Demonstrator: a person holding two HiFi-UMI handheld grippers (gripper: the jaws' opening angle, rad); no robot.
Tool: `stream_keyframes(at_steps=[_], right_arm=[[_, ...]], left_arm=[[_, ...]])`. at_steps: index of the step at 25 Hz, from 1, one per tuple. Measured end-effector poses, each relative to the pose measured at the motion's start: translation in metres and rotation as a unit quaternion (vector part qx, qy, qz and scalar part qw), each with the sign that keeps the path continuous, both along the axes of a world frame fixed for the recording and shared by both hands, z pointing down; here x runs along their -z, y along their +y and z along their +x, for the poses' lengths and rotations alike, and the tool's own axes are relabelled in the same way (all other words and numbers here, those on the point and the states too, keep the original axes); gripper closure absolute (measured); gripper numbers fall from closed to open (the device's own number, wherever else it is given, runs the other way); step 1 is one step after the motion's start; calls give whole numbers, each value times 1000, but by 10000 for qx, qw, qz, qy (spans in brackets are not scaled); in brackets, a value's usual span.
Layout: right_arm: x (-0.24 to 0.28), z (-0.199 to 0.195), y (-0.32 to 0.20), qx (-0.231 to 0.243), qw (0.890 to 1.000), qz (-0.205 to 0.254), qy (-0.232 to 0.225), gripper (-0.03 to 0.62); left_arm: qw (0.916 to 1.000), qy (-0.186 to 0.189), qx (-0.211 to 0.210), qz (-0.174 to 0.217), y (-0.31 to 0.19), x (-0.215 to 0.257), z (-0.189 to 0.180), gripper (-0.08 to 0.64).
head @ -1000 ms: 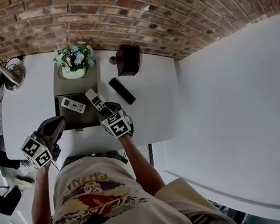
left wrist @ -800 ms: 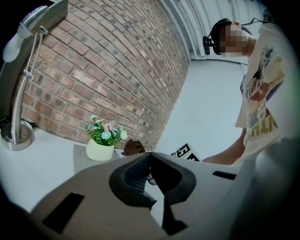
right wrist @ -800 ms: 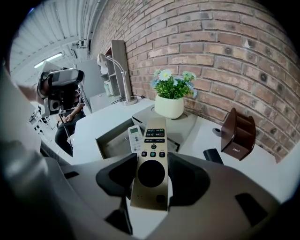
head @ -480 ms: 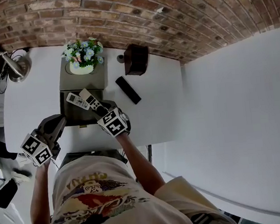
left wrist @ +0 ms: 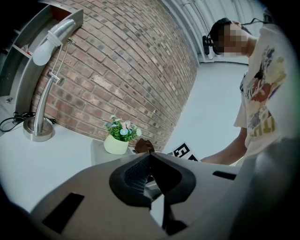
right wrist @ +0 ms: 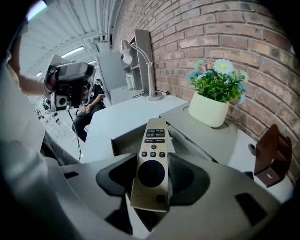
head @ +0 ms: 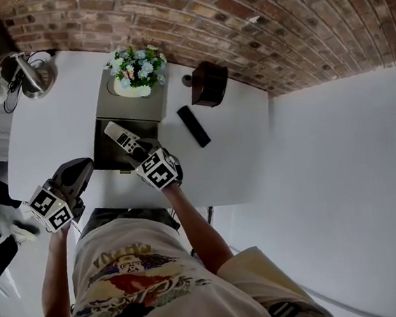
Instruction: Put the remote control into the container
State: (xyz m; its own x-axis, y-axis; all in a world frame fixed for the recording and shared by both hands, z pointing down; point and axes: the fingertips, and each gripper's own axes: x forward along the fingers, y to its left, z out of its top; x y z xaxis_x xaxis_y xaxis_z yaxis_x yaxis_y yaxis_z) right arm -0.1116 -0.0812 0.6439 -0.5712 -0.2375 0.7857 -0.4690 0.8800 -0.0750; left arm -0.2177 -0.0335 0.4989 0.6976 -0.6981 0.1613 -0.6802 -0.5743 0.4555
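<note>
Remote (head: 124, 136) rear hidden under R hand-held gripper (head: 143, 155)

Satin metallic remote control (right wrist: 152, 159), rough brick wall (right wrist: 211, 28), matt container (right wrist: 123, 139) (plastic, seemingly)

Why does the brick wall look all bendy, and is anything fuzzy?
Head view: the wide lens bows the brick wall into an arc. Left gripper view: same bending, dark corners, and a mosaic patch hides a face. Right gripper view: the remote looks sharp up close; the ceiling light glares white.
</note>
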Motion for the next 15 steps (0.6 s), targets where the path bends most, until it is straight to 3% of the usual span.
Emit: stream_keyframes(at_steps=[8, 15], right_arm=[[-31, -21, 17, 828, 9959, -221, 274, 383], [-47, -29, 23, 1098, 9923, -356, 442, 383]], left_arm=[[9995, -19, 281, -129, 14, -8, -18, 554], [9983, -27, 538, -201, 28, -15, -36, 554]])
